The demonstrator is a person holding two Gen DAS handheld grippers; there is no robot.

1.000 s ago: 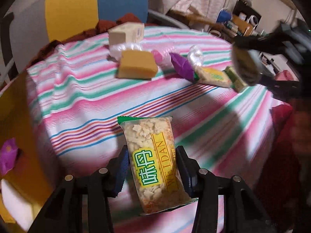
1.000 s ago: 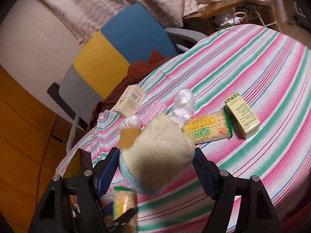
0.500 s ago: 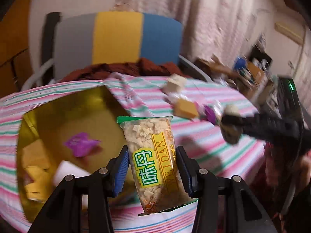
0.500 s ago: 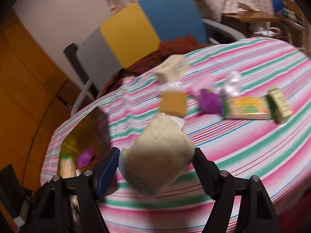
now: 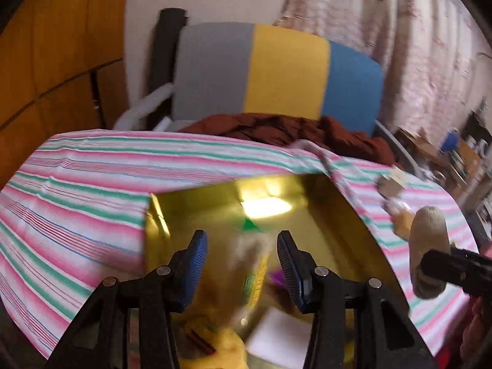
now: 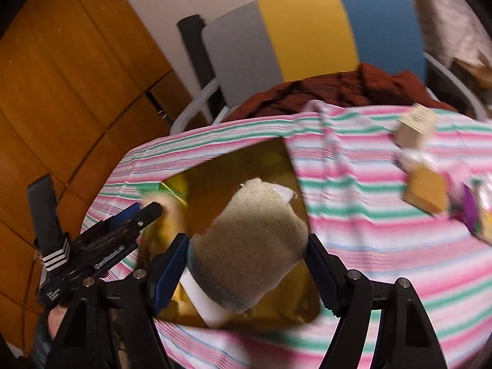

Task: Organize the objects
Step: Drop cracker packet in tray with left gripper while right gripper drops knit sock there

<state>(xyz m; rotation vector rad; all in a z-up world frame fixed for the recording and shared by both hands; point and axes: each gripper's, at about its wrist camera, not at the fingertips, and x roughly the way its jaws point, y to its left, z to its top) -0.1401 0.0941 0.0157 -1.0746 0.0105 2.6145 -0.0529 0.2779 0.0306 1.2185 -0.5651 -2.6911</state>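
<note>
Knitted beige sock [image 6: 249, 246], rolled into a soft lump, sat clamped between the right gripper [image 6: 246, 270] pads above the gold-lined box [image 6: 233, 166]. Left gripper [image 5: 241, 264] jaws stood apart, the blurred snack packet [image 5: 250, 264] loose between them over the box interior. Beyond lay the striped cloth [image 5: 92, 178], a cream carton [image 6: 415, 126], a tan block [image 6: 426, 192], and the grey-yellow-blue chair [image 5: 276, 70].
</note>
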